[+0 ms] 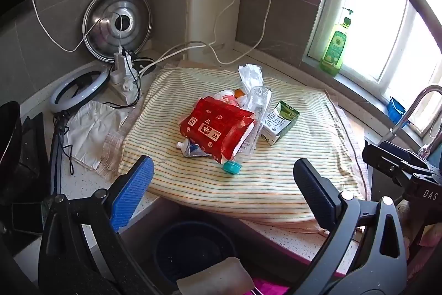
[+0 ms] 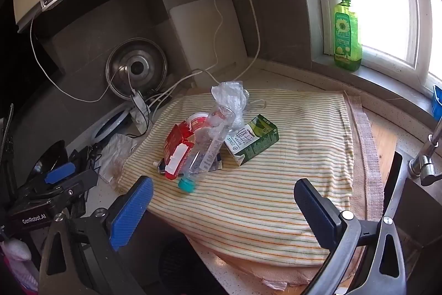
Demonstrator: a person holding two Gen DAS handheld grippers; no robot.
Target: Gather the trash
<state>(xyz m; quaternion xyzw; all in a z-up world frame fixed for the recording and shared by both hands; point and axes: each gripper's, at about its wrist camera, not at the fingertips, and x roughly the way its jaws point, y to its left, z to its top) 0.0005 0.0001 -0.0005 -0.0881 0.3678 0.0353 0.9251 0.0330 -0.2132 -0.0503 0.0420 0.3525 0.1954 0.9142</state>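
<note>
Up front in the left wrist view, we hold the left gripper (image 1: 223, 184) with its jaws spread wide and nothing between them, low over the striped cloth (image 1: 276, 179). On the cloth lies the trash pile: a red printed wrapper (image 1: 218, 126) marked "W", a squeezed toothpaste tube (image 1: 193, 149), a clear plastic bottle with a teal cap (image 1: 232, 166) and a green-and-white carton (image 1: 280, 122). "DAS" shows at the right edge.

From the right wrist view, the right gripper (image 2: 223, 203) is equally spread and empty; "GenRobot.AI" reads at left.
</note>
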